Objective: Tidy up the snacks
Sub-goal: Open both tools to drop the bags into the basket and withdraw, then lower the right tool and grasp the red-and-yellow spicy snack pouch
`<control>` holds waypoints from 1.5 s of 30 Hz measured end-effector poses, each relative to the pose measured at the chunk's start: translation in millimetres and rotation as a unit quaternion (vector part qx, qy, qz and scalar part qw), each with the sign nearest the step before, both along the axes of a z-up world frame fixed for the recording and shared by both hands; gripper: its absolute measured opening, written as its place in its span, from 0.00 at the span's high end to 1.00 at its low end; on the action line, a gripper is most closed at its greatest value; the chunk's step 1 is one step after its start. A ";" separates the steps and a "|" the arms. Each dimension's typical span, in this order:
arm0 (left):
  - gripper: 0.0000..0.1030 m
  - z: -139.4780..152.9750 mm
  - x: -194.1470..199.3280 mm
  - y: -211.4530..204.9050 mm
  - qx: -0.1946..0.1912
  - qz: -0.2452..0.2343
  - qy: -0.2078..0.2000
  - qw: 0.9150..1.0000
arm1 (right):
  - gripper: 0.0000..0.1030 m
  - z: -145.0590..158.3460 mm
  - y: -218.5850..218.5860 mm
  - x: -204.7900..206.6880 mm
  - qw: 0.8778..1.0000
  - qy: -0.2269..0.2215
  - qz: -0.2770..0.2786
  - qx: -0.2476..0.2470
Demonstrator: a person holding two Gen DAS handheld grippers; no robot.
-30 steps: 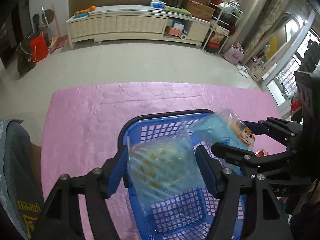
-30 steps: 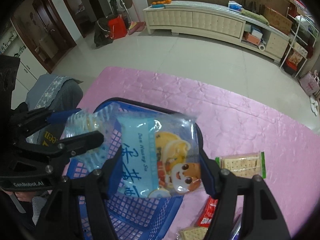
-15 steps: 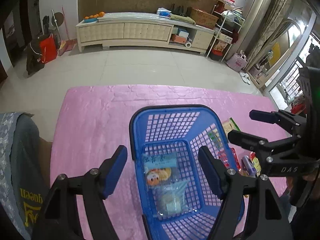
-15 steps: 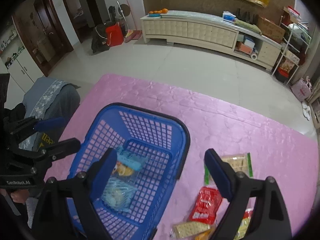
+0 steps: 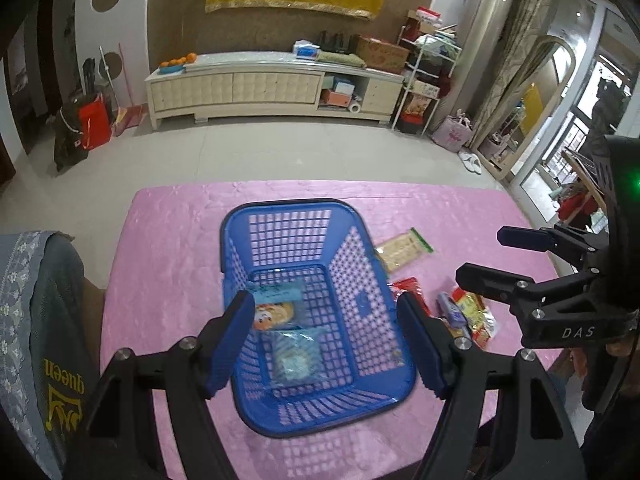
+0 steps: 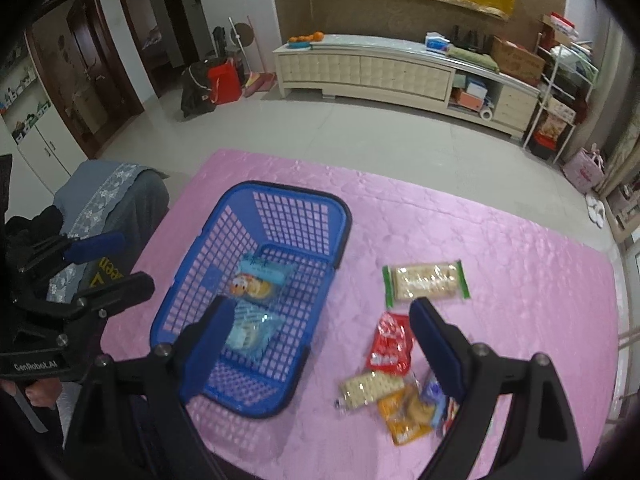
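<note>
Left gripper (image 5: 326, 340) and right gripper (image 6: 320, 334) hang spread and empty. Two snack packets (image 5: 280, 312) dropped since a second ago lie in the blue basket (image 6: 340, 216). Only the right view shows the loose snacks (image 6: 390, 346) whole, cracker pack (image 6: 425, 283) farthest on the bench (image 6: 520, 260).

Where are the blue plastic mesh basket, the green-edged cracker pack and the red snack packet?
blue plastic mesh basket (image 6: 340, 210), right wrist view, far right rim corner
green-edged cracker pack (image 6: 425, 280), right wrist view, centre of wrapper
red snack packet (image 6: 390, 344), right wrist view, middle of packet
</note>
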State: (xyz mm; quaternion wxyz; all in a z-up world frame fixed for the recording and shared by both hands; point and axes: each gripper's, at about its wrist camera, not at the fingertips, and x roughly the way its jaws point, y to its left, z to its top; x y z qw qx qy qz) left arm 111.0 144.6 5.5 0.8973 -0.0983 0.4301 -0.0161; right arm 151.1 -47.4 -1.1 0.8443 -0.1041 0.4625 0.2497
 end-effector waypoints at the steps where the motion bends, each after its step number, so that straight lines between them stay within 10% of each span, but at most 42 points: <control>1: 0.29 2.5 -2.8 -4.7 0.002 -0.002 -0.002 1.000 | 0.11 2.4 -6.7 -4.6 1.000 -0.002 -0.004 0.001; 19: 0.22 5.0 -12.1 -99.7 0.015 -0.063 -0.014 0.998 | 0.11 3.2 -107.6 -41.6 0.998 -0.001 -0.063 0.013; 45: 0.22 -119.7 23.3 -203.8 -0.011 -0.092 0.071 0.993 | 0.04 -124.1 -198.1 -17.0 0.998 0.013 -0.052 -0.043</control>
